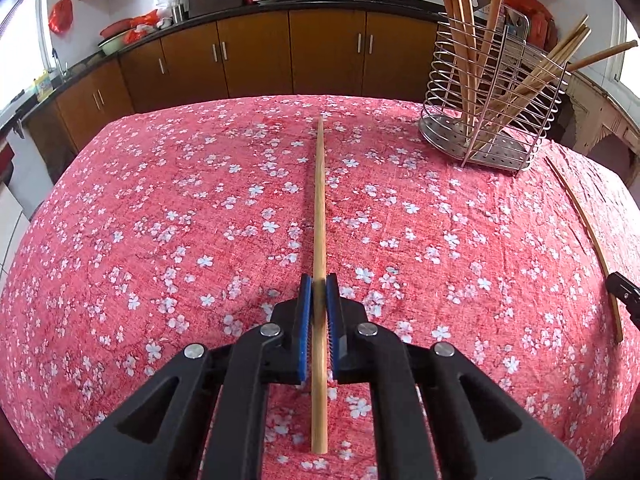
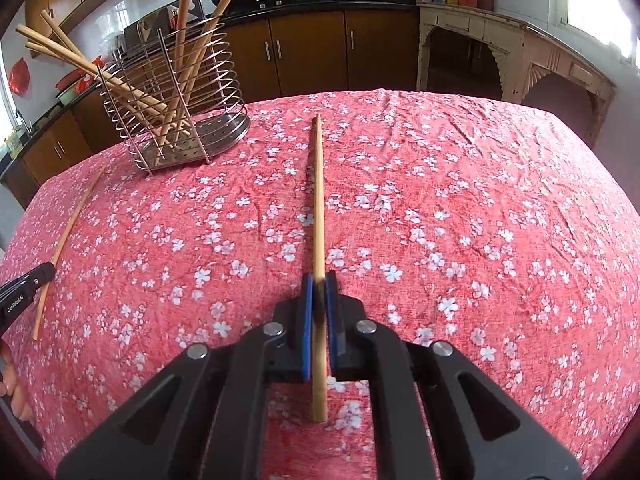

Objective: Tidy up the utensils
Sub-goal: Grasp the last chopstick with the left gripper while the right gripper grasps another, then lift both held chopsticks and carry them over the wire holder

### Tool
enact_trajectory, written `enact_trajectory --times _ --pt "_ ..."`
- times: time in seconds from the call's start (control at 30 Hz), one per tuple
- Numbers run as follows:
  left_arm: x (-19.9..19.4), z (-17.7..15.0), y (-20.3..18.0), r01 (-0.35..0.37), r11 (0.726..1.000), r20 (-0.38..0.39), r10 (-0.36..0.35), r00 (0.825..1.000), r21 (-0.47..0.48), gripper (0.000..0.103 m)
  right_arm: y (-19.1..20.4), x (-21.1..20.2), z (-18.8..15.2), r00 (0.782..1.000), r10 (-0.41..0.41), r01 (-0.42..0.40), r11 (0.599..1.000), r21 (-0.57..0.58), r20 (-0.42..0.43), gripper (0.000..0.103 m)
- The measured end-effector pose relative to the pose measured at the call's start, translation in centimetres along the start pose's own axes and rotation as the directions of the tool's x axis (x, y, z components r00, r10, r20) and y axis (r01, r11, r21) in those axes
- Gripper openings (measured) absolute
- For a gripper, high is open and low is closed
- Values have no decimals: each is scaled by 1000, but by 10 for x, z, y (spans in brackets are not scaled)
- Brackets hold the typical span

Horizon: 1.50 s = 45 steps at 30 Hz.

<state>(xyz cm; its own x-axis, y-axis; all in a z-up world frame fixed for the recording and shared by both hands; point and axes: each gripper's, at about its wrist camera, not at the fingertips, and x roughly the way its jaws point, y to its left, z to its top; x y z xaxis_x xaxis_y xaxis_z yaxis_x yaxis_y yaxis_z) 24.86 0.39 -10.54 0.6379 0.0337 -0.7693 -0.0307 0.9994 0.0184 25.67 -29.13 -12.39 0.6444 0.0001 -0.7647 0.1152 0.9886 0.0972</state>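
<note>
A red cloth with white blossoms [image 1: 160, 220] covers the whole surface, so the surface itself is hidden. At its far edge stands a wire utensil rack [image 1: 492, 112] holding several chopsticks [image 1: 532, 76]; the tallest ones are cut off by the top of both views. The left tool [image 1: 319, 280] is clenched on one chopstick [image 1: 319, 200], which runs away from the camera; its near end pokes out behind the blue pads. Whether its far tip touches the cloth cannot be told. The right tool [image 2: 319, 278] likewise grips a second chopstick [image 2: 318, 200], darkened where the pads hold it. In the right wrist view the left tool shows only as a black tip at the left edge.
</note>
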Motion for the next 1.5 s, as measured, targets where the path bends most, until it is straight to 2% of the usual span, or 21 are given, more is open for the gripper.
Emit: enact_trajectory --times 1.07,1.3,1.4,1.5 --pt "0 -2 -2 -10 1000 1 10 1000 11 9 2 -10 -7 1000 7 -7 1000 -26 -7 8" --pt "-6 -9 2 16 1000 -5 -16 1000 24 7 -4 -11 -6 999 54 -54 999 0 -8 7" --pt "-11 -12 12 92 995 -30 -93 995 -23 7 -5 -20 -7 998 59 -59 998 6 13 7" --pt "-20 -15 16 122 992 -26 -123 992 -35 7 -6 -40 -5 996 58 -58 998 -9 63 7"
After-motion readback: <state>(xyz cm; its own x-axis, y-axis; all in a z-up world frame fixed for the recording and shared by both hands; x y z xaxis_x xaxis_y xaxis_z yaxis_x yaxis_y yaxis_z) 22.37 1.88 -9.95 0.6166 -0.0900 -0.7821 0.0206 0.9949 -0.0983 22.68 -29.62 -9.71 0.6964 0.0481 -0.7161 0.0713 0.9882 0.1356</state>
